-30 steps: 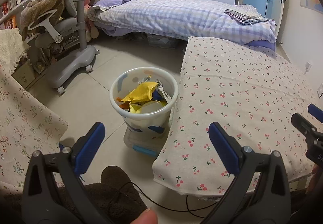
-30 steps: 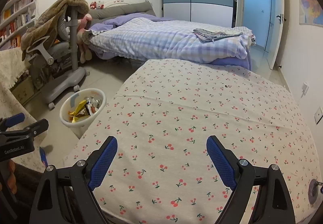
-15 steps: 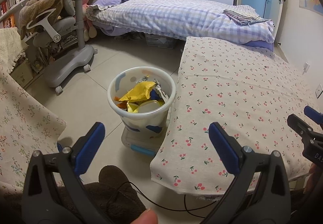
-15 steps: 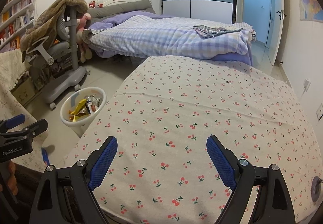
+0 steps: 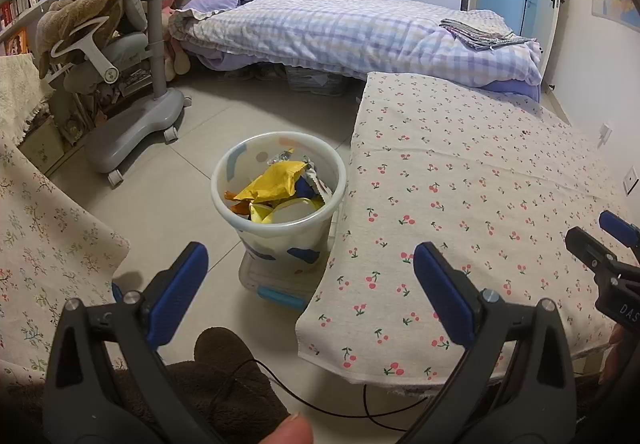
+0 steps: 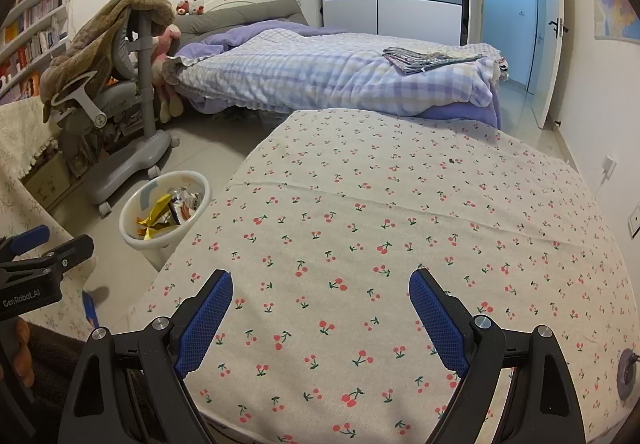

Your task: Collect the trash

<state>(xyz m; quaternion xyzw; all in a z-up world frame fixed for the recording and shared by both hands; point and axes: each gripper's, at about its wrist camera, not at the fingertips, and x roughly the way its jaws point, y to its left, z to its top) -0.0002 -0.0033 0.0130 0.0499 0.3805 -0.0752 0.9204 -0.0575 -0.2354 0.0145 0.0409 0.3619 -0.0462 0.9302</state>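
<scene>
A white waste bin [image 5: 279, 228] [image 6: 160, 240] stands on the tiled floor beside the table, holding a yellow wrapper [image 5: 276, 180] [image 6: 154, 210], foil and other trash. My left gripper [image 5: 308, 258] hovers open above the floor just in front of the bin, nothing between its blue pads. My right gripper [image 6: 320, 286] hangs open over the cherry-print tablecloth [image 6: 400, 212] [image 5: 460, 172], also empty. Each gripper shows at the edge of the other's view.
A grey rolling chair [image 5: 132, 84] draped with a brown blanket stands left of the bin. A bed [image 5: 360, 32] with a checked quilt lies behind. A second floral cloth [image 5: 44, 236] hangs at the left. A black cable [image 5: 320, 408] runs under the table edge.
The views shifted very slightly; the bin sits a little further up and right in the left wrist view. Both grippers stayed open and empty.
</scene>
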